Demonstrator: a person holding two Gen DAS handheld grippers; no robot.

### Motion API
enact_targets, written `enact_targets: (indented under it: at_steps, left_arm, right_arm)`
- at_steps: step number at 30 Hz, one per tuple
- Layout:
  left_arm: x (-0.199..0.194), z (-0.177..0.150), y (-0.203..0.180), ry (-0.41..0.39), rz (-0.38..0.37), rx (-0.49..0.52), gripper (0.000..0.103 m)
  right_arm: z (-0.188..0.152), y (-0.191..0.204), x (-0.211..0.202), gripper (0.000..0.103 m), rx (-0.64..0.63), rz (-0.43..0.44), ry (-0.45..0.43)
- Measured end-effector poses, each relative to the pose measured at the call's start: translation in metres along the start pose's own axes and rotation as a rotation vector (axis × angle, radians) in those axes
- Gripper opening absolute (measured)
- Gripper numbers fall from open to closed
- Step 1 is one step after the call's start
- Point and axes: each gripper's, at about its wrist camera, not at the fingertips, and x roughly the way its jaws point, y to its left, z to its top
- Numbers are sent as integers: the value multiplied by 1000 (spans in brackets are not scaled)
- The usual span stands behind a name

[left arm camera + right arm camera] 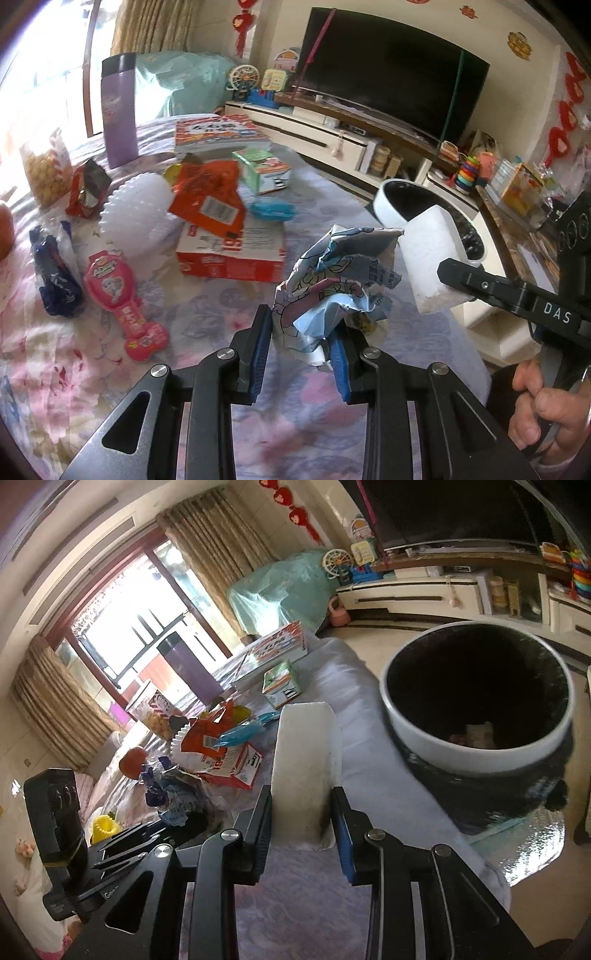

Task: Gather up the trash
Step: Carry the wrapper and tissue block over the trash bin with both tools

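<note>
left tongs (301, 350) clamped on a crumpled glossy wrapper (340, 280) at centre frame, right tongs (301, 840) clamped on a white foam block (304, 771) beside the round white-rimmed bin (476, 753), which holds scraps.

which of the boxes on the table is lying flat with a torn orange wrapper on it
The flat red-and-white cardboard box; the small green carton behind it stands upright and bare.

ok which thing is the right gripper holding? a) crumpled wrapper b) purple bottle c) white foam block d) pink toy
c: the right gripper has its pads pressed on either side of the white foam block near the bin, while the crumpled wrapper is in the left gripper.
</note>
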Motion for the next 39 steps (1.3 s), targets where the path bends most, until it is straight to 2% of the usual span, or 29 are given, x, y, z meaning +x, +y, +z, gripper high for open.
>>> enact_targets:
  at_steps: [18, 39]
  left_arm:
    - [12, 7, -52, 21, -50, 76, 28]
    - [44, 29, -91, 34, -83, 144, 29]
  right_arm:
    - [1, -35, -45, 31, 45, -55, -73]
    - [13, -67, -63, 31, 81, -100, -114]
